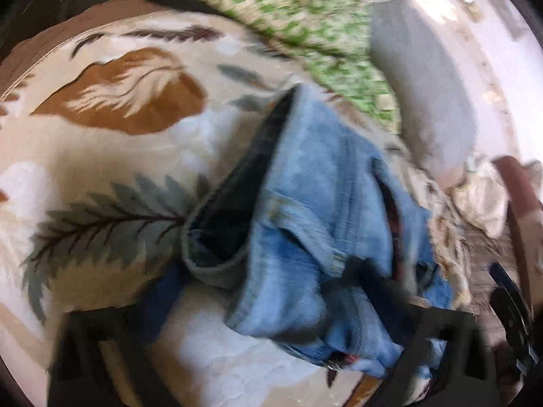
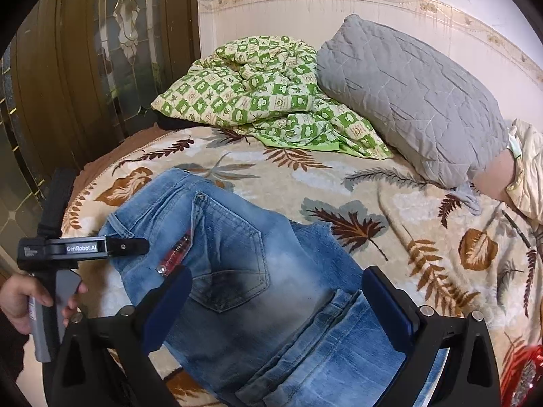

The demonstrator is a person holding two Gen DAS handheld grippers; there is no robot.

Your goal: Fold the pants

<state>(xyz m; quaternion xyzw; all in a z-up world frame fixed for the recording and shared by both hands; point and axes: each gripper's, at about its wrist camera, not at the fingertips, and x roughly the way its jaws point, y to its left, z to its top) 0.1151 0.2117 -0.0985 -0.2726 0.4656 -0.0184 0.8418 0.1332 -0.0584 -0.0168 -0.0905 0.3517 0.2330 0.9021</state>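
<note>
a leaf-print blanket covers the bed. on it, blue jeans lie folded, seat pocket up. behind sit a green quilt and grey pillow. the right gripper hovers spread above the jeans. the left gripper is at the waistband; whether it pinches cannot be told.

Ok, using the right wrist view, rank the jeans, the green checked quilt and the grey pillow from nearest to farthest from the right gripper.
1. Jeans: directly under the right gripper, between its open fingers.
2. Grey pillow: farther up the bed, ahead to the right.
3. Green checked quilt: ahead by the wall, left of the pillow; nearly level with the pillow, so too close to call.
</note>
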